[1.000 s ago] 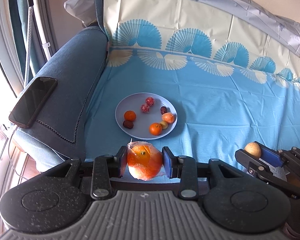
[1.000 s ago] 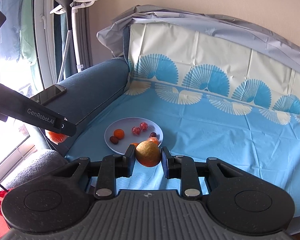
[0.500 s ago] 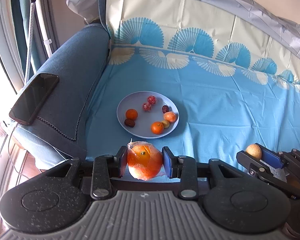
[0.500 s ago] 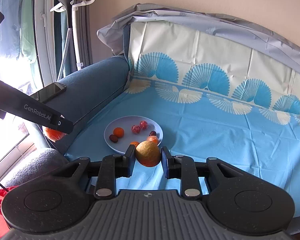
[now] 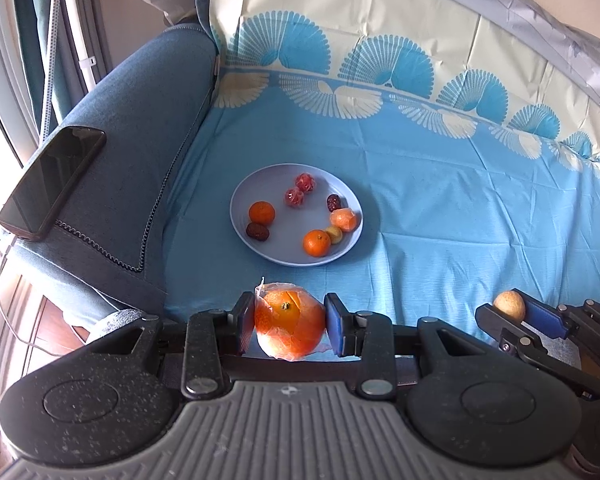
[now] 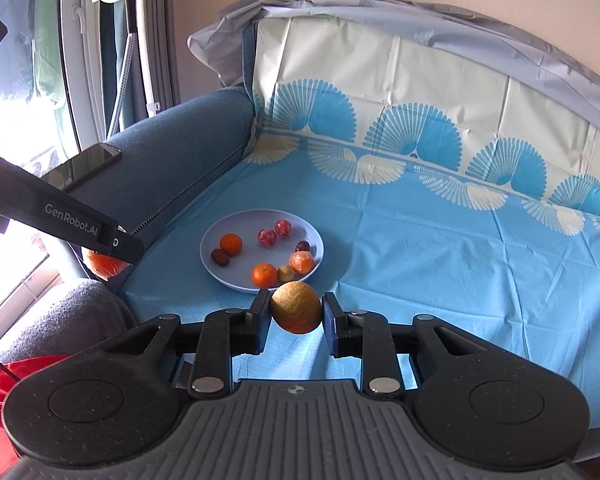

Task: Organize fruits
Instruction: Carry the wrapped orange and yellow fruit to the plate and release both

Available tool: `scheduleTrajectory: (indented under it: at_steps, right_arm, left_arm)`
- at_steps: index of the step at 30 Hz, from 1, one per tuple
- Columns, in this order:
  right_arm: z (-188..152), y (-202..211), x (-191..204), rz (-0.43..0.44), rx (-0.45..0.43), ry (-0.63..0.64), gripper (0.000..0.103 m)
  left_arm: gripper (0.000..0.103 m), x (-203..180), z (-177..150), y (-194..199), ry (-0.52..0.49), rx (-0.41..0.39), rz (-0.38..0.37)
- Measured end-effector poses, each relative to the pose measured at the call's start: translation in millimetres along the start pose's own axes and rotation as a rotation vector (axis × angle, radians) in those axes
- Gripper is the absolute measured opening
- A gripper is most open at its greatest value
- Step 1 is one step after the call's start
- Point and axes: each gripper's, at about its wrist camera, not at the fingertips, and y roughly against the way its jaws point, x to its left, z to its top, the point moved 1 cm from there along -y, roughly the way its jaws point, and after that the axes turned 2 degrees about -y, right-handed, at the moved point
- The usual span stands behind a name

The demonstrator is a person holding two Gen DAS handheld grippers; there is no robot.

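Item: fruit for the plate [image 5: 352, 246], which sits on the blue cloth of the sofa seat. Held, one: a wrapped orange [image 5: 290, 328], clamped between the pads of my left gripper [image 5: 290, 326], short of the plate's near rim. Held, one: a tan round fruit [image 6: 296, 307], pinched in my nearly closed right gripper [image 6: 296, 312], also just short of the near rim. On the plate, seven: two small oranges, two red wrapped pieces, two dark dates, one wrapped orange piece; a small yellowish fruit beside them makes eight. Handling, as I judge it: carry each fruit over the bare middle of the plate, lower until it rests, then release slowly; round fruit may roll, and the film wrap could cling to a pad. Nearby, one phone [image 5: 52, 182] on the armrest left of the plate.
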Motion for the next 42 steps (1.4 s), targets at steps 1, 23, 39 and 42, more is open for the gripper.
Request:
scheduleTrajectory:
  at_steps: [1, 23, 39, 42]
  right_arm:
    - [1, -3, 0, -0.001, 0.006, 0.002, 0.029]
    - [56, -127, 10, 0.056, 0.07, 0.038, 0.029]
    - [55, -251, 13, 0.106, 0.162, 0.113, 0.028]
    - [52, -263, 14, 0.114, 0.178, 0.13, 0.028]
  left_arm:
    - [0.041, 1, 2, -3, -0.001, 0.002, 0.001]
    - [0.041, 30, 88, -110, -0.014, 0.069, -0.017]
    - [0.041, 27, 111, -228, -0.084, 0.177, -0.073]
    - [0.041, 26, 112, -242, -0.092, 0.193, -0.08]
